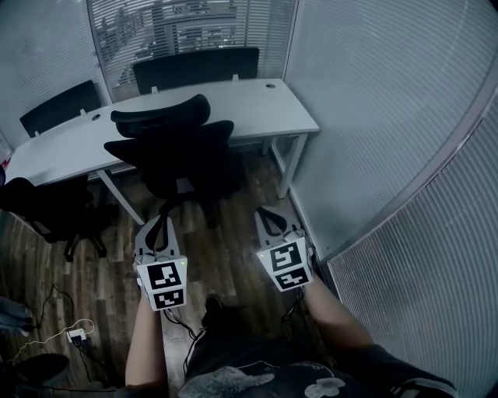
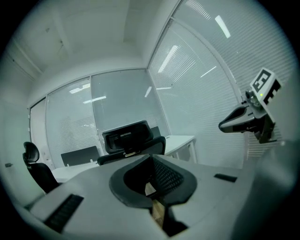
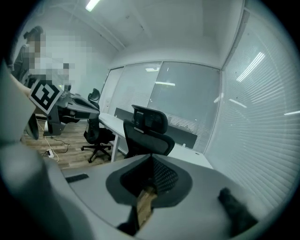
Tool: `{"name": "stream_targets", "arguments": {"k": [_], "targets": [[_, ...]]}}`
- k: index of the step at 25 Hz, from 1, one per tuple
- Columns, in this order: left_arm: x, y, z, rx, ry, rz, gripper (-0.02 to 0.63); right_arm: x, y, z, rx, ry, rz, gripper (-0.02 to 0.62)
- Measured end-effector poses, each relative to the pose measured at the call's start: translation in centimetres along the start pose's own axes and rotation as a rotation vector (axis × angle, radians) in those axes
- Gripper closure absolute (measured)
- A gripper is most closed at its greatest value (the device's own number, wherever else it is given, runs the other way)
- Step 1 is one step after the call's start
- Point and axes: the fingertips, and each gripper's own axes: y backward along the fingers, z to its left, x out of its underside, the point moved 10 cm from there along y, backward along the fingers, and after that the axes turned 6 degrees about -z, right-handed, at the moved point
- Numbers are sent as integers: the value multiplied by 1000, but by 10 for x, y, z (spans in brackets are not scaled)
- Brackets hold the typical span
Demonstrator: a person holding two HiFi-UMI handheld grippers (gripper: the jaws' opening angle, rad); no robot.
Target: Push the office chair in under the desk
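The light is dim and bluish. A ceiling lamp (image 3: 92,4) glares, and bright streaks reflect on the glass wall (image 2: 197,108). Both gripper views bend strongly at the edges, with black corners.

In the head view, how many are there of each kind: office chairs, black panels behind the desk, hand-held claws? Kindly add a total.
Office chairs: 2, the middle chair and the left chair
Black panels: 2, the right panel and the left panel
Claws: 2, the left claw and the right claw
Total: 6

Matt black mesh office chair (image 1: 177,155), smooth white desk (image 1: 257,105), wood-plank floor (image 1: 226,253).
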Motion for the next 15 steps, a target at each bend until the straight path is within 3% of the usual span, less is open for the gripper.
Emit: {"name": "stream_targets", "arguments": {"k": [7,15], "targets": [[6,76,-45,-31,45,42,584,23,65,8,-40,-3,16,571],[18,131,-55,-74,80,76,584,31,95,35,-91,-20,5,571]]}}
